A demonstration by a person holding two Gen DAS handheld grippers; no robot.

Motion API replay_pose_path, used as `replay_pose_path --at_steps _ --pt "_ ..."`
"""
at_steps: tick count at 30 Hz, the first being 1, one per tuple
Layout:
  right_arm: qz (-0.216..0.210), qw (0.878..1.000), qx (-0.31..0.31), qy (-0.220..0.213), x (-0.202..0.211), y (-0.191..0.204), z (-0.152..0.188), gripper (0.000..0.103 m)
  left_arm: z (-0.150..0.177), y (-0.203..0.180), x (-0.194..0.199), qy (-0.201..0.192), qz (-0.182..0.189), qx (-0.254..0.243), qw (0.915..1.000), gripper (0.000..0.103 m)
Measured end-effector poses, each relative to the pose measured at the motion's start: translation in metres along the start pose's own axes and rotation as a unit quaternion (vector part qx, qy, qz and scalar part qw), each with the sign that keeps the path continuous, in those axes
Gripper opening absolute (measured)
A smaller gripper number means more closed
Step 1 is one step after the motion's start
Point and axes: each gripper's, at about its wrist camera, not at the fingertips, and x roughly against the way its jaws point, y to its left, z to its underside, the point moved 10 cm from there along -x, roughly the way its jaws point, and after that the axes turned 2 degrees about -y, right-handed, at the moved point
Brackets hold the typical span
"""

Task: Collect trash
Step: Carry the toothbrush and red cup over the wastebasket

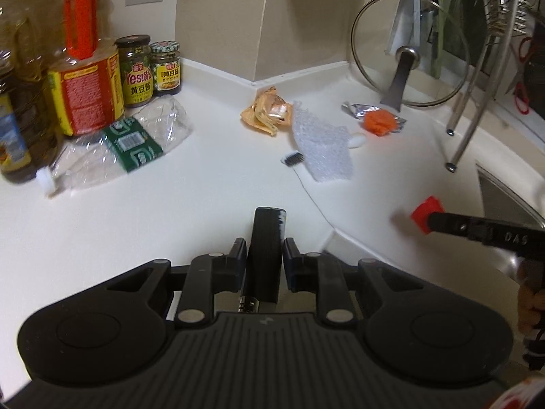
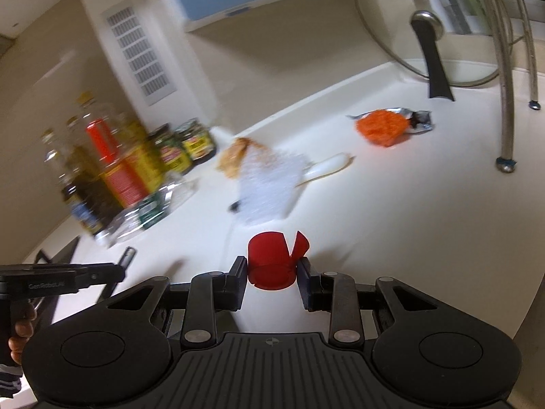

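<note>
In the left wrist view my left gripper is shut on a flat black strip with a white torn corner, held upright above the white counter. My right gripper is shut on a red bottle cap, which shows again at right in the left wrist view. Farther back on the counter lie an orange wrapper, a bubble-wrap sheet, a foil packet with orange crumbs, a small black brush head and a crushed clear bottle with a green label.
Oil bottles and two sauce jars stand at the back left. A glass pan lid leans on the back wall beside metal rack legs. A sink rim opens at right. A person's hand holds the other grip.
</note>
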Motion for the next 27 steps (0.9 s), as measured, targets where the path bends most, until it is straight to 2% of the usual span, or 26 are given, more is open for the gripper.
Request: replay_pose_path --at_steps 6,14,21,27 --pt "-0.021 1.0 -0.001 0.02 0.017 0.036 0.04 0.032 0.033 -0.006 0.031 0.002 0.014 0.018 0.9997 0.02" --pt "-0.018 0.998 -0.002 0.067 0.024 0.056 0.101 0.032 0.084 -0.011 0.048 0.028 0.022 0.035 0.9987 0.02" --pt "0.0 0.994 0.015 0.111 0.018 0.052 0.153 0.032 0.131 -0.015 0.036 0.061 0.025 0.052 0.9965 0.02" --pt "0.013 0.99 0.014 0.142 -0.001 0.037 0.191 0.032 0.168 -0.016 0.006 0.096 0.018 0.066 0.993 0.02"
